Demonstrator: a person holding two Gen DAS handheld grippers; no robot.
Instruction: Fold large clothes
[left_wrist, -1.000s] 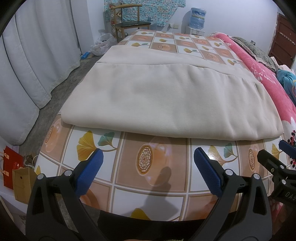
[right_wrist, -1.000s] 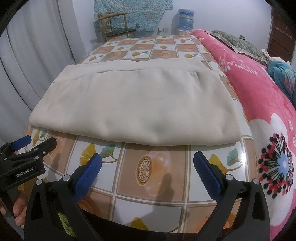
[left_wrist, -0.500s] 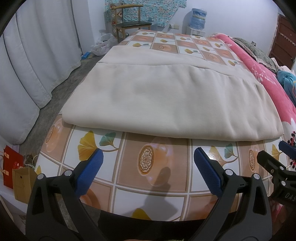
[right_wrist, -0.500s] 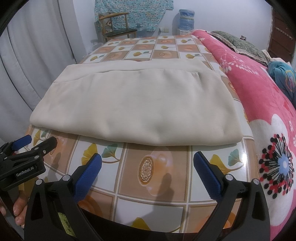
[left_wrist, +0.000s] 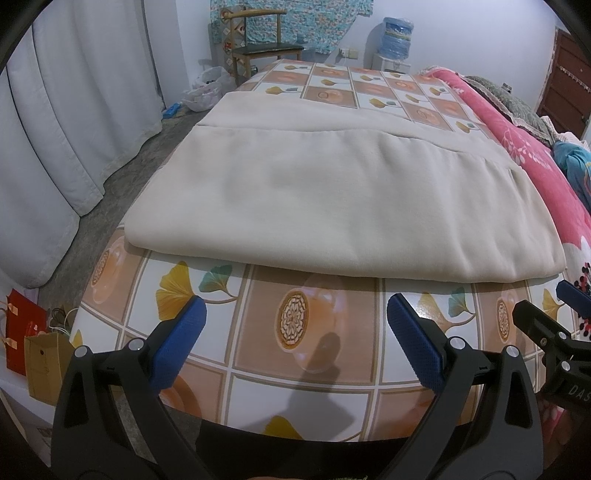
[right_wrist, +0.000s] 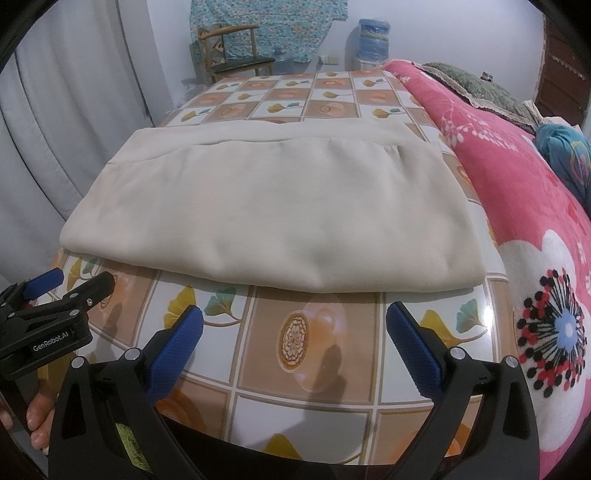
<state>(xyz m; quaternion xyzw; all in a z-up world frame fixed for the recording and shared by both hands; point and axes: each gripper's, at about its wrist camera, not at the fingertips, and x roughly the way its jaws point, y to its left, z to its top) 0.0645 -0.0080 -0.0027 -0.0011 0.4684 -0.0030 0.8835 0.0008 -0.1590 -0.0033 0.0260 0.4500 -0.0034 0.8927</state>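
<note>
One folded beige cloth (left_wrist: 332, 206) on table (left_wrist: 303, 354).

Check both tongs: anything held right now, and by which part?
Nothing held. Left tongs and right tongs are both open above the patterned tablecloth, short of the folded beige garment, not touching it.
</note>
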